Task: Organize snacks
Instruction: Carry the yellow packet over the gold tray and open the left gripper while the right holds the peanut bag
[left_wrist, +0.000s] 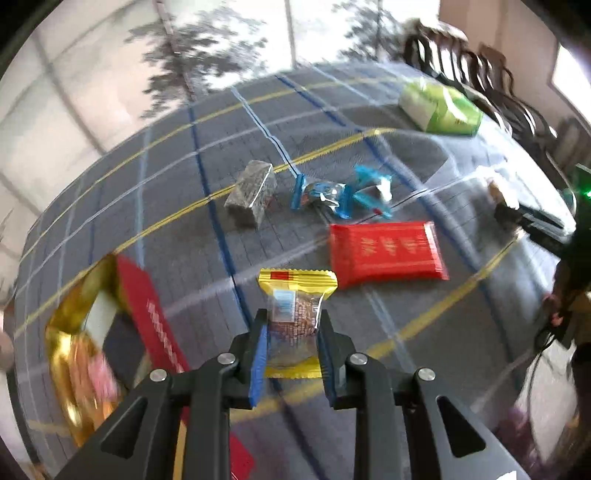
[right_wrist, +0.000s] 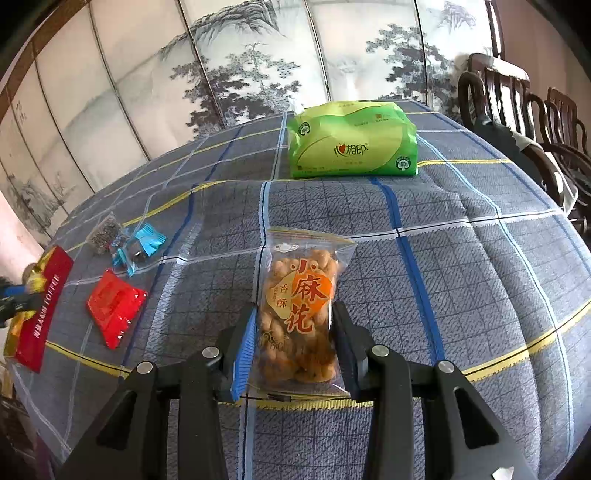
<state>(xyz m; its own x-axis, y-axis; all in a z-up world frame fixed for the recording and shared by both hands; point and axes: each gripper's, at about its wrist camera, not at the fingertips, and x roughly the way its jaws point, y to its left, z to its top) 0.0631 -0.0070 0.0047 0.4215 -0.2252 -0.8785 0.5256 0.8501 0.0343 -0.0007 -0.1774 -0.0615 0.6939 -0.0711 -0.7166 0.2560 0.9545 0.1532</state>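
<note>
- Covering the table, a plaid cloth (right_wrist: 461, 258); tissue pack (right_wrist: 352, 140) at the far side.
- Right gripper (right_wrist: 293, 325) clamps a twist-snack bag (right_wrist: 301, 306) near centre.
- Left gripper (left_wrist: 291, 332) pinches a yellow snack (left_wrist: 295, 310); red packet (left_wrist: 386, 254) just beyond, to the right.

The tissue pack (right_wrist: 352, 140) lies near the table's (right_wrist: 480, 258) far edge. The snack bag (right_wrist: 301, 306) lies before it (mid-table). Small wrapped snacks (right_wrist: 129, 247) cluster toward the left edge, the flat packet (right_wrist: 114, 306) before them.
</note>
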